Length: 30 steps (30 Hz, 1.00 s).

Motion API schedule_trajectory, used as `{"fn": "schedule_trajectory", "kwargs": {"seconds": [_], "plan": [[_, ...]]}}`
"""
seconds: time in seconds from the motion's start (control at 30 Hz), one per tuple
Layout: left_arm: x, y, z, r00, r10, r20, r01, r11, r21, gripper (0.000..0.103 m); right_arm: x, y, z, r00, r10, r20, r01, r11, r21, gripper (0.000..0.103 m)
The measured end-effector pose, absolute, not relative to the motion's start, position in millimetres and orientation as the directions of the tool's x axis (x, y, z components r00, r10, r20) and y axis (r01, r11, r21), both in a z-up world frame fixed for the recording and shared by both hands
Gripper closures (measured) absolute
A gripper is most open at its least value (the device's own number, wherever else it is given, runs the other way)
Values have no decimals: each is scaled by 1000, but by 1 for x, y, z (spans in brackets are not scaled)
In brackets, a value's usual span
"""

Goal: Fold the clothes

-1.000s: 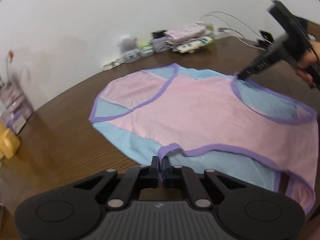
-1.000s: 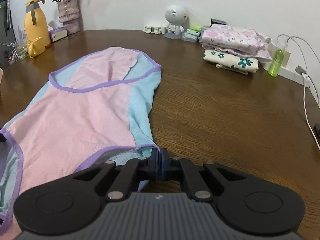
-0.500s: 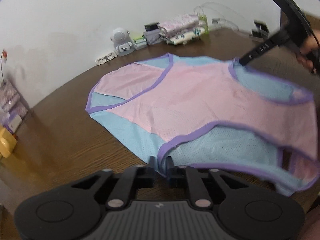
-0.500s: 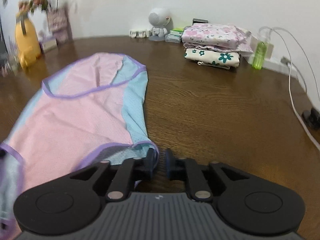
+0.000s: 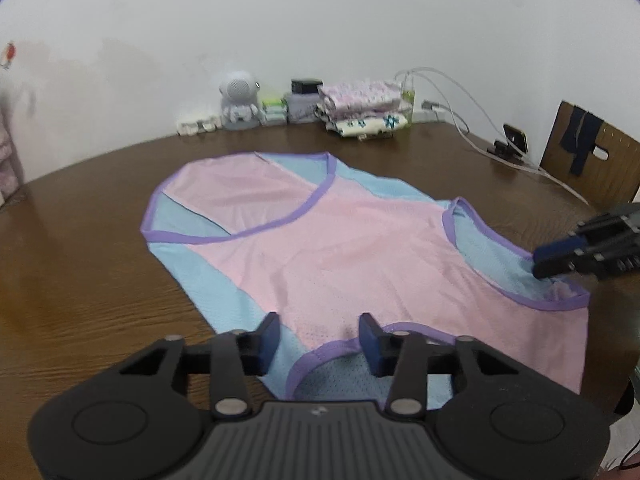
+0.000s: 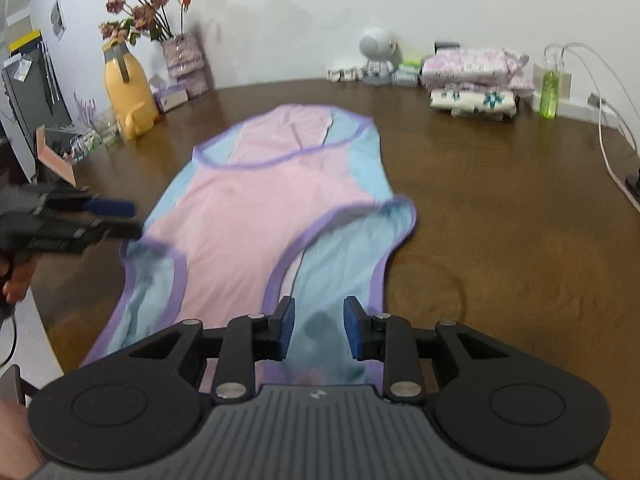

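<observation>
Hovering over the pink vest [image 5: 360, 248] lying flat on the table [image 5: 80, 300], my left gripper [image 5: 319, 338] is closing, my right gripper [image 6: 319, 328] opening (neither pinches cloth). Dragging a finger across the thin mesh could rumple it.

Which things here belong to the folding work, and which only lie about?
For the job:
- pink and blue mesh garment with purple trim
- left claw
- right claw

Lying about:
- folded floral clothes stack
- yellow jug
- green bottle
- white round figure
</observation>
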State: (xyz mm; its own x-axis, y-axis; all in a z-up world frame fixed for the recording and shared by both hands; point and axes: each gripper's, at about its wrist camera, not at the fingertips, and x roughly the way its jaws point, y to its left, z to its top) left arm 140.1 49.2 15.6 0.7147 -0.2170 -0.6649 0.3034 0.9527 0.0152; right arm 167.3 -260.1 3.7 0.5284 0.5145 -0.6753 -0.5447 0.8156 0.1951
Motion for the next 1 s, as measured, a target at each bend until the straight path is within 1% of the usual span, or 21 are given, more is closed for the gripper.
{"fn": "schedule_trajectory", "kwargs": {"seconds": [0.03, 0.2, 0.57, 0.67, 0.73, 0.77, 0.8, 0.87, 0.93, 1.0], "plan": [[144, 48, 12, 709, -206, -674, 303, 953, 28, 74, 164, -260, 1, 523, 517, -678, -546, 814, 200, 76], [152, 41, 0, 694, -168, -700, 309, 948, 79, 75, 156, -261, -9, 519, 503, -691, -545, 818, 185, 78], [133, 26, 0, 690, -179, -702, 345, 933, 101, 75, 161, -279, -6, 563, 390, -729, -491, 867, 85, 81], [129, 21, 2, 682, -201, -703, 365, 927, 89, 69, 165, -287, -4, 563, 367, -740, -473, 878, 76, 81], [130, 27, 8, 690, -219, -690, 361, 930, 65, 62, 165, -292, -2, 559, 380, -737, -457, 883, 108, 80], [132, 31, 12, 701, -216, -679, 348, 935, 62, 60, 163, -294, 1, 565, 397, -724, -451, 883, 132, 80], [134, 36, 16, 714, -209, -669, 334, 941, 62, 55, 161, -296, 4, 571, 414, -709, -448, 881, 153, 80], [141, 46, 23, 735, -182, -653, 301, 951, 74, 54, 153, -294, 12, 586, 450, -674, -461, 869, 179, 79], [157, 60, 28, 748, -129, -651, 257, 961, 104, 54, 147, -284, 17, 578, 491, -652, -496, 846, 198, 72], [178, 76, 33, 749, -69, -658, 206, 969, 133, 54, 142, -269, 20, 554, 519, -651, -538, 820, 195, 67]]}}
